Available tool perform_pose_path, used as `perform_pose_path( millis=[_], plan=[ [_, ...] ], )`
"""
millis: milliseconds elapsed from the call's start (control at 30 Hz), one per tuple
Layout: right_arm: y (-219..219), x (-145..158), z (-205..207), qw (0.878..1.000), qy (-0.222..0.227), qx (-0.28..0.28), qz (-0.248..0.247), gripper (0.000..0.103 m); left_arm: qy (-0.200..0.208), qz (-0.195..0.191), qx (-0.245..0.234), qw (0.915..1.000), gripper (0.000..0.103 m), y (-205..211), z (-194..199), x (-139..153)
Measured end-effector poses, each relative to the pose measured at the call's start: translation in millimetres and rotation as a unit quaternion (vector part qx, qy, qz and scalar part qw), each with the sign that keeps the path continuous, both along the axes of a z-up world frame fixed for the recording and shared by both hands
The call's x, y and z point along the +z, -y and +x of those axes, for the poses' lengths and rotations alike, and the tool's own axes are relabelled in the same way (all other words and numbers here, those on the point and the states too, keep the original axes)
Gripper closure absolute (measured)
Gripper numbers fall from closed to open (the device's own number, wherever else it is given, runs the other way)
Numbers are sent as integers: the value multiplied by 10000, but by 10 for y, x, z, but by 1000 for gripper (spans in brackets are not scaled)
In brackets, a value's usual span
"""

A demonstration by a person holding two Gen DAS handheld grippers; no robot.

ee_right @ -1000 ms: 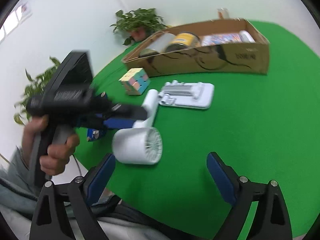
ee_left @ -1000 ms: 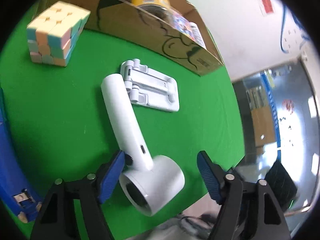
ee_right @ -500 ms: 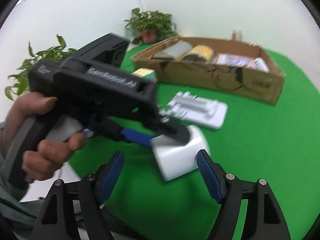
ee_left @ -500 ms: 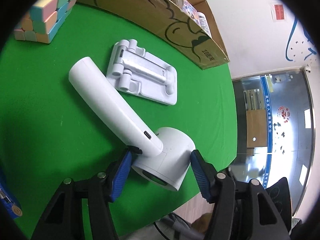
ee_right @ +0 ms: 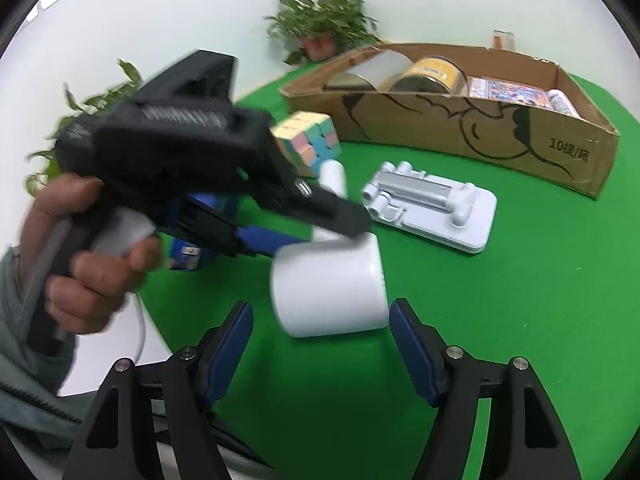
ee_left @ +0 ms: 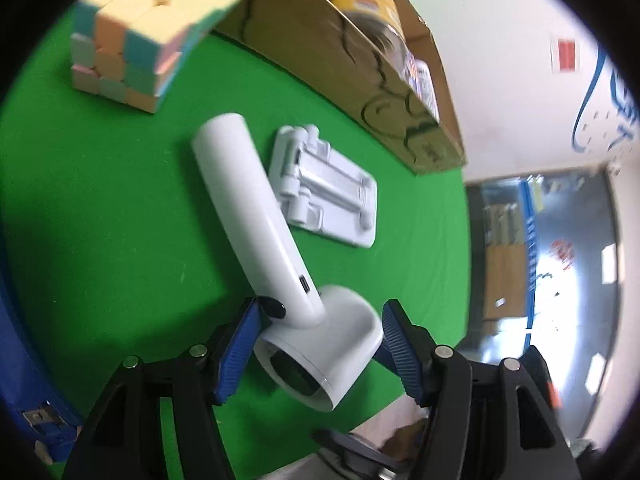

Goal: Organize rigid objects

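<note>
Left gripper [ee_left: 318, 350] now clamped across the round head of the white handheld fan [ee_left: 280, 272], blue pads pressed to either side, where a second ago both pads stood well clear of it. Head raised and tilted off the green table [ee_left: 100, 220], handle pointing away toward 11 o'clock in the left wrist view (motion blur hints at a lift under way). Right gripper [ee_right: 320, 340] spread wide and holding nothing, hovering just behind the fan head, which sits between its open fingers without touching. Seen from the right wrist view, left gripper reaching in from 9 o'clock, gripped by the person's hand.

White folding stand [ee_left: 328, 196] lying flat just beside the fan handle, at 1 o'clock from it. Pastel puzzle cube [ee_left: 140, 32] farther off at 11 o'clock, near the cardboard box [ee_right: 500, 132], already holding cans and a printed packet. Likely meaning: pick secured, carry to the box probably next; grip on a smooth round head, long handle overhanging, so some risk of swivelling.
</note>
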State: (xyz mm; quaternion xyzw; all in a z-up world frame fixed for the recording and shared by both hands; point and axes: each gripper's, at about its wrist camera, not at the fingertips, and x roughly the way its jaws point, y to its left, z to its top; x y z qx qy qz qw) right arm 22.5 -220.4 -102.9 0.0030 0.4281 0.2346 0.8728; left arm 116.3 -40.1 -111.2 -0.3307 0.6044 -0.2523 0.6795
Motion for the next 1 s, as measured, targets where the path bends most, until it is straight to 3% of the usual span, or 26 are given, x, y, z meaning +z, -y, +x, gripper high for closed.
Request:
perform_pose_path(
  millis=[100,233,333,700,800,1000],
  plan=[
    [-60,-34,105,9998,-6,-142,-165,34,44,309,123,9994,42,-81,89,-2],
    [-224,-52,196,9994,1,-64,-342,41,-29,577,-20,9983,61,-60,154,-56],
    [-277,-63,215,9989,-104,-201,-407,44,36,704,-69,9975,66,-7,118,-39],
    [-463,-65,210,9969,-351,-327,-627,44,200,989,-44,9949,68,122,-17,26],
    [-494,-22,195,9970,-294,-356,-625,45,450,1111,-24,9928,69,177,-77,152],
    [-487,346,139,9970,253,-543,-491,45,1335,1337,-68,9820,70,354,-101,725]
  ],
)
